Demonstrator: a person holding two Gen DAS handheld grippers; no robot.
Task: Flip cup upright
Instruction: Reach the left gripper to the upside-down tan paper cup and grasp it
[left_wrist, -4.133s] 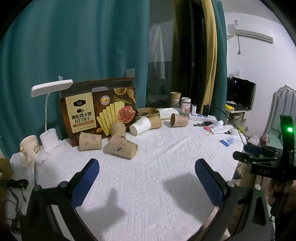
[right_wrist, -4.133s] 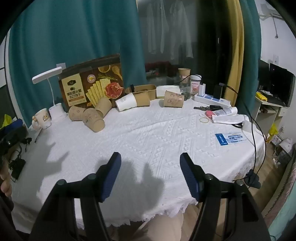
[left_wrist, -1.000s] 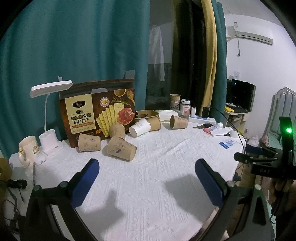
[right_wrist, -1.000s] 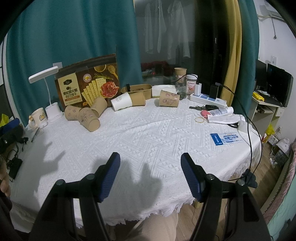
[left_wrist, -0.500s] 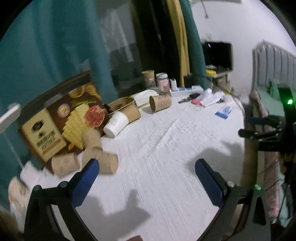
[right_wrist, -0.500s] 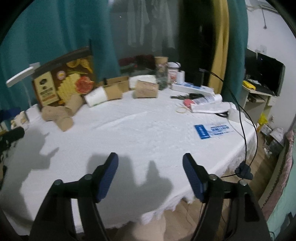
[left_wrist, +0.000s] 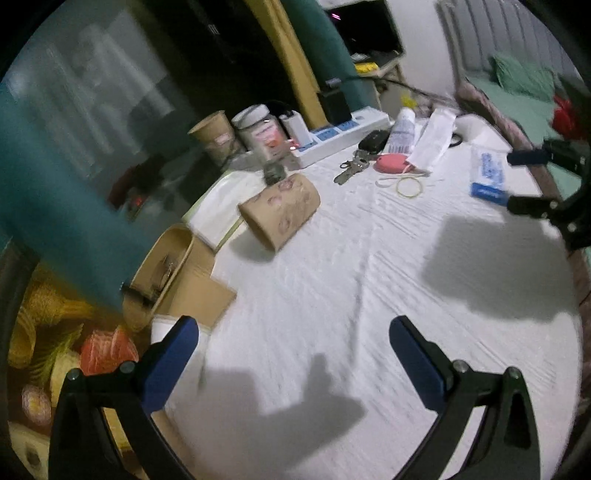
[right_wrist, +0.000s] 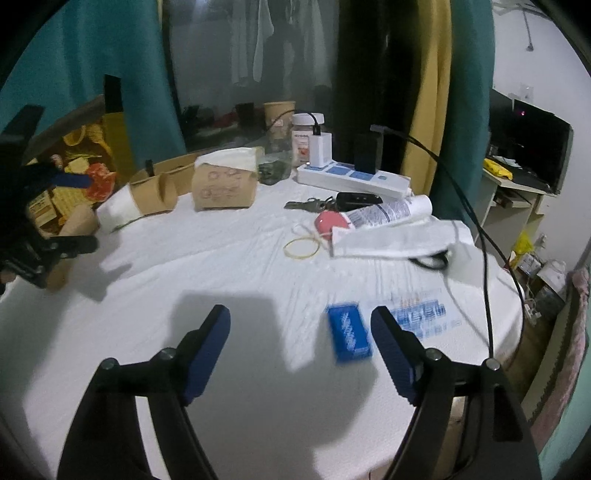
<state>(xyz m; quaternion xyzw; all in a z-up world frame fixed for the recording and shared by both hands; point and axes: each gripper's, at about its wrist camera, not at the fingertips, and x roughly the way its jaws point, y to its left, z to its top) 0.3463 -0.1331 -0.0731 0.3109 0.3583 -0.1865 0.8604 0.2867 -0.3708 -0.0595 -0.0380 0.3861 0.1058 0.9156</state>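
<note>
Kraft paper cup (left_wrist: 280, 211) lies sideways; left gripper (left_wrist: 293, 354) and right gripper (right_wrist: 300, 338) both released, empty. Risk: excess squeeze crushes thin wall

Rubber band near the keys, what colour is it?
Yellow rubber band; clearest in the right wrist view.

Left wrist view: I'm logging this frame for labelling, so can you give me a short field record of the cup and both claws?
target: brown patterned paper cup, lying on its side on the white tablecloth
cup contact: none
left claw: open, empty, short of the cup
right claw: open, empty, above a blue card
behind cup: white power strip
</note>
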